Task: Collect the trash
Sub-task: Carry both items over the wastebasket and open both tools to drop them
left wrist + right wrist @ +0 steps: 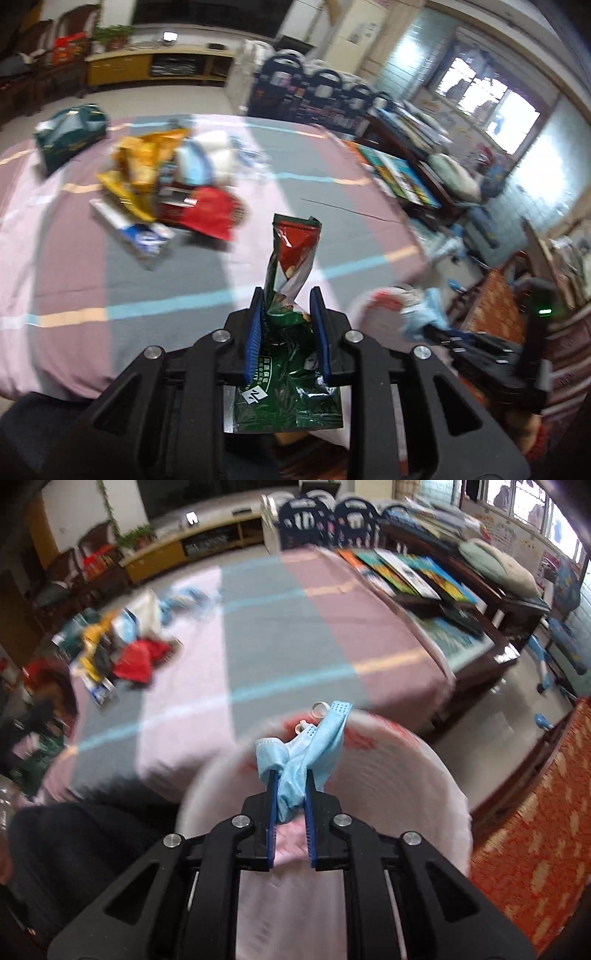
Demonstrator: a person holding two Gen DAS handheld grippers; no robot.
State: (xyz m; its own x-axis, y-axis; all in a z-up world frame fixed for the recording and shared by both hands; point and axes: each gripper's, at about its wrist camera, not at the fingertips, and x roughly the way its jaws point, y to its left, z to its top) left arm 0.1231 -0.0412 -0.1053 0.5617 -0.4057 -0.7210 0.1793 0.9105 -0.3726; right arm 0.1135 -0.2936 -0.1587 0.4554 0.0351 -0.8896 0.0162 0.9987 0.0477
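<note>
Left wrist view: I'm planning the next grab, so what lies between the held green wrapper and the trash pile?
Only bare striped cloth separates the green wrapper from the trash pile.

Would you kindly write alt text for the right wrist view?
The right gripper clamps a crumpled light-blue face mask above a white plastic-lined bin. Behind lies a pink-and-grey striped cloth with a pile of colourful wrappers at far left.
</note>
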